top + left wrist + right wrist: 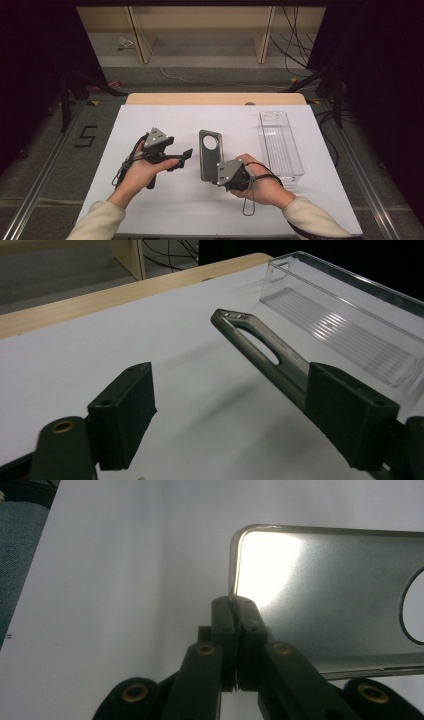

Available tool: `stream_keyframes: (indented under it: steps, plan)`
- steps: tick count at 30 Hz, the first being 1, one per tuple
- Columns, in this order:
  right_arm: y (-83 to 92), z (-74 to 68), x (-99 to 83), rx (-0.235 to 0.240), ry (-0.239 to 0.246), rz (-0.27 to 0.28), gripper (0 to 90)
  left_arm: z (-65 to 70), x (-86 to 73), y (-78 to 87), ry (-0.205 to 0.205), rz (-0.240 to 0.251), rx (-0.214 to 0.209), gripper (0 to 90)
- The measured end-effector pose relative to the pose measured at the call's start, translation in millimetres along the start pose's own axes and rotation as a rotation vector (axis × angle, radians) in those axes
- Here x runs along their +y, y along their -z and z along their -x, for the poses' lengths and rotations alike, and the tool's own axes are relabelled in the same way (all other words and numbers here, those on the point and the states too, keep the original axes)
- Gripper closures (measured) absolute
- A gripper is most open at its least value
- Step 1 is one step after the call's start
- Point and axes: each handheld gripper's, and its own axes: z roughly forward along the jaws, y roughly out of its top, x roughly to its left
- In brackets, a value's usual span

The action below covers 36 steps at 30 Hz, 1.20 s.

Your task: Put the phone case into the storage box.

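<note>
Right gripper (231,176) is clamping a grey phone case (210,155) while the left gripper (186,154) is hovering with its jaws apart.

The case is sitting mid-surface (165,205), its near edge pinched between the right jaws and seemingly raised off the white sheet. A clear plastic bin (280,145) is lying beside it to the right, apart from it, and is holding nothing. The left gripper is pointing toward the case without touching it.
</note>
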Motion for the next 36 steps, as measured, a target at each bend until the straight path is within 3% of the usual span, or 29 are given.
stream_keyframes:
  steps: [5, 9, 15, 21, 26, 36]
  plan:
    - [-0.7, -2.0, 2.0, 0.007, 0.004, -0.009, 89.6, 2.1, 14.6, -13.8, 0.030, -0.051, 0.006, 24.6]
    - [-2.3, -2.4, 3.0, 0.000, 0.017, -0.005, 89.6, 0.7, 23.0, -25.8, 0.091, -0.106, 0.014, 27.7]
    - [-3.4, -3.6, 4.7, 0.005, 0.026, -0.009, 89.6, -0.4, 31.7, -38.5, 0.143, -0.152, 0.025, 32.3]
    - [-3.9, -3.0, 5.0, -0.013, 0.039, -0.002, 89.6, -5.3, 35.9, -47.0, 0.179, -0.173, 0.050, 36.4]
    - [-3.5, -4.3, 5.7, -0.007, 0.033, -0.010, 89.5, -8.6, 34.1, -51.8, 0.233, -0.191, 0.039, 42.0]
    - [-4.7, -4.5, 7.2, -0.013, 0.046, -0.013, 89.6, -7.3, 31.6, -56.4, 0.273, -0.215, 0.017, 50.5]
